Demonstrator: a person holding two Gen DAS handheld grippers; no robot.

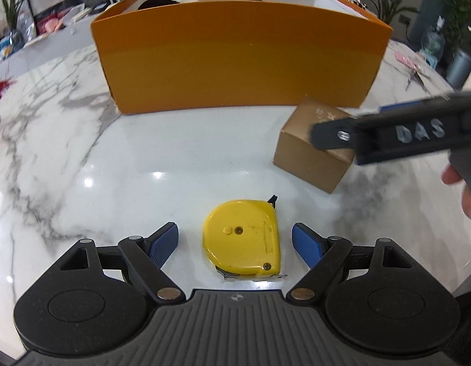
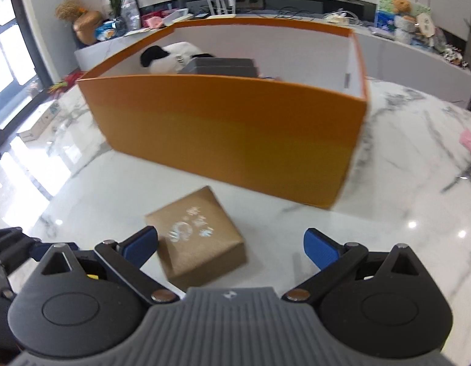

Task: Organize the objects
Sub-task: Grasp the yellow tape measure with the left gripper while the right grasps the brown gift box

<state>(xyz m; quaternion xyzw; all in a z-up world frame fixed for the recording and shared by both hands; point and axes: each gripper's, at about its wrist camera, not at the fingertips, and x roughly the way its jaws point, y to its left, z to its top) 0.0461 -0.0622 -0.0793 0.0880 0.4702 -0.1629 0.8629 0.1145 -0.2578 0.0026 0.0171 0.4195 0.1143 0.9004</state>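
A yellow tape measure (image 1: 243, 238) lies flat on the white marble table (image 1: 144, 164), between the open blue pads of my left gripper (image 1: 235, 245), not touched. A small brown cardboard box (image 1: 311, 149) stands to its right; in the right wrist view the box (image 2: 198, 239) sits between the open fingers of my right gripper (image 2: 230, 244), closer to the left pad. The right gripper also shows in the left wrist view (image 1: 387, 134), over the brown box. A large orange box (image 1: 238, 55) stands behind, open-topped (image 2: 235, 128).
Inside the orange box lie a black-and-white plush toy (image 2: 171, 55) and a dark grey case (image 2: 220, 65). A red object (image 1: 0, 90) lies at the table's left edge, a pink item (image 2: 470, 140) and small dark objects at the right. Shelves with clutter stand behind.
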